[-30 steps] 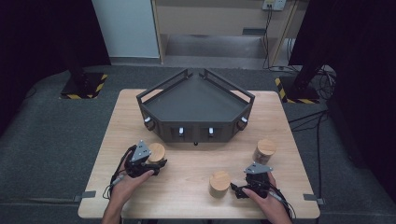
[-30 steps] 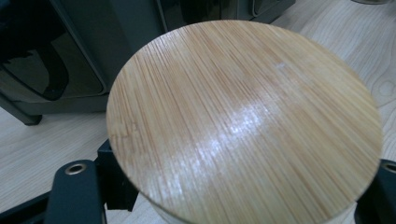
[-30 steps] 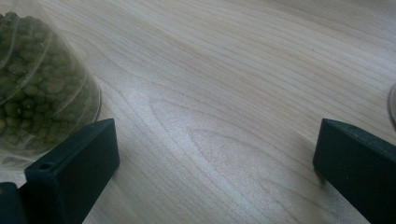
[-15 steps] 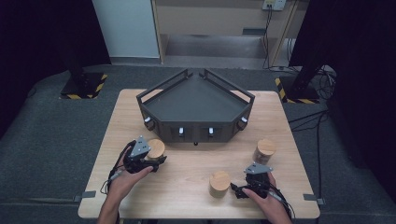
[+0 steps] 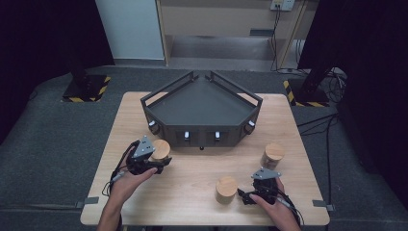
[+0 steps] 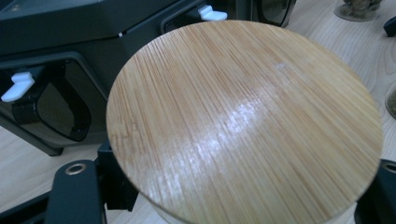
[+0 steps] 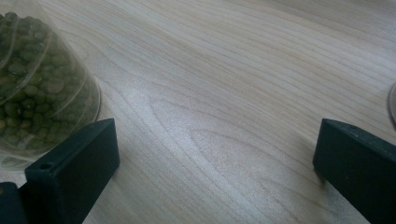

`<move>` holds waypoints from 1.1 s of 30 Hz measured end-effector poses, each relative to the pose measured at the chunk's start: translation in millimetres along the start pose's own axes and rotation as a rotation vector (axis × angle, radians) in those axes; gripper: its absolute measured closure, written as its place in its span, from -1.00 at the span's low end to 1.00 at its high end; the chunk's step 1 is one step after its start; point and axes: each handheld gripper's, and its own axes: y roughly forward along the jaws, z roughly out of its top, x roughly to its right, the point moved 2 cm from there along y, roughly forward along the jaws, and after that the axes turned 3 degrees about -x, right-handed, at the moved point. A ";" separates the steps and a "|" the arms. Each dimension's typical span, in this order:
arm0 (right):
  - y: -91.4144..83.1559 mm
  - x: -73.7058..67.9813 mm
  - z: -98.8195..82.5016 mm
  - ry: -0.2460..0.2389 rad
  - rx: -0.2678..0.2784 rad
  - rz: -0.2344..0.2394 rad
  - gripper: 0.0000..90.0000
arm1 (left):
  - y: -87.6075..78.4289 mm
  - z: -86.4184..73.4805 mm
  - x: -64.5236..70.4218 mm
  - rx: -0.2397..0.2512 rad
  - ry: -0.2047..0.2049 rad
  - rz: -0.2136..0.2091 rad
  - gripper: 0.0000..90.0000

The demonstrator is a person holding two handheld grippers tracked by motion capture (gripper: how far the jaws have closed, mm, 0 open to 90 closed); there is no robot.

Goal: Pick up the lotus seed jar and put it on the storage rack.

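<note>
The left gripper (image 5: 155,158) is clamped on a bamboo-lidded jar (image 5: 161,149), its jaws pinching the body just below the lid (image 6: 243,121). Against the earlier high views, the jar is seen a touch higher, so it is judged to be lifted off the worktop (image 5: 192,192), just in front of the dark angular tray (image 5: 202,103). A carry looks to be under way, perhaps toward that tray. The right gripper (image 5: 248,196) is kept where it was, jaws spread wide with bare wood between them, beside a second jar (image 5: 226,189) filled with green beans (image 7: 32,88). A third jar (image 5: 272,155) is left standing near the right edge, untouched.
</note>
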 end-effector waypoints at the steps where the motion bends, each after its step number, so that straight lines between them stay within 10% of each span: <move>1: 0.0 0.0 0.0 0.000 0.000 0.000 -0.99 | -0.2 0.7 -0.1 0.000 0.002 -0.001 -0.45; 33: 0.0 0.0 -0.1 -0.001 0.000 0.000 -0.99 | -16.9 35.1 -18.3 0.011 0.010 0.002 -0.45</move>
